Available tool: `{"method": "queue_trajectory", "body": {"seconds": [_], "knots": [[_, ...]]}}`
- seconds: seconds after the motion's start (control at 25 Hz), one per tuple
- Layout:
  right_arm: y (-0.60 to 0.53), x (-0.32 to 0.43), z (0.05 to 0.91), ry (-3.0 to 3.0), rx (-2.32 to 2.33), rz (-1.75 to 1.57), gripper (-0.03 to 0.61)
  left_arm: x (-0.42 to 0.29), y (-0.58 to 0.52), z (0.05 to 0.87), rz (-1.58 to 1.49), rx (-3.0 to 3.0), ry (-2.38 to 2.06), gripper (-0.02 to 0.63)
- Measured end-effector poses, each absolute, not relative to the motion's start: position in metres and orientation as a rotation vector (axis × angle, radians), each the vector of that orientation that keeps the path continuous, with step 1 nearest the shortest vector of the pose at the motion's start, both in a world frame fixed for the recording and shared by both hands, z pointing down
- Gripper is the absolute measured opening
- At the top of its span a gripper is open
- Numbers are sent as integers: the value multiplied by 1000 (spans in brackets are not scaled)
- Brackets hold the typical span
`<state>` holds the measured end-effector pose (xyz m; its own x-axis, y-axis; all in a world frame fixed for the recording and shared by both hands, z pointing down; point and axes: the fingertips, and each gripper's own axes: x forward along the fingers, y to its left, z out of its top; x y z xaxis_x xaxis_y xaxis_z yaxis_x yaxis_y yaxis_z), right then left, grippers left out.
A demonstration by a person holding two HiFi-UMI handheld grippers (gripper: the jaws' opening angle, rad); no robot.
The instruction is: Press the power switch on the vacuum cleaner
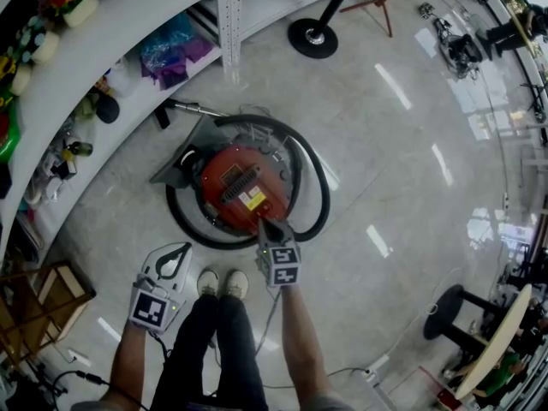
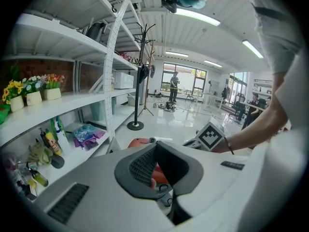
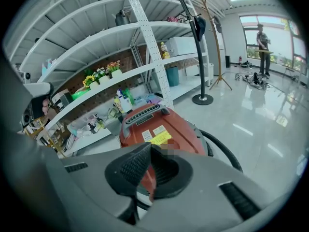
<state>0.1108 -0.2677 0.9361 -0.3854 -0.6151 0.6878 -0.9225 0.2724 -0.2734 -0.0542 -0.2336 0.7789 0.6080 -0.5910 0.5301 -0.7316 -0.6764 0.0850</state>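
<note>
Our right claw has its jaws drawn together on nothing, making a single blunt point. The vacuum cleaner sits on the floor directly ahead of that point, with the tip at the near edge of its red body, just short of the yellow label. We cannot make out the power switch itself, so the press may be in hand or just about to happen. We see no sign that it is finished. Our left claw is also closed and empty, held off beside the right one and clear of the hose.
</note>
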Motion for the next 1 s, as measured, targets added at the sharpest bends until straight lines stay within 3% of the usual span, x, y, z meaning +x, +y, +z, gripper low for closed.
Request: {"method": "queue_trajectory", "body": {"seconds": [1.0], "knots": [[-202,124,713,-2292,1577,794,12,-36,-225,680,616,2648,-1083,8]]}}
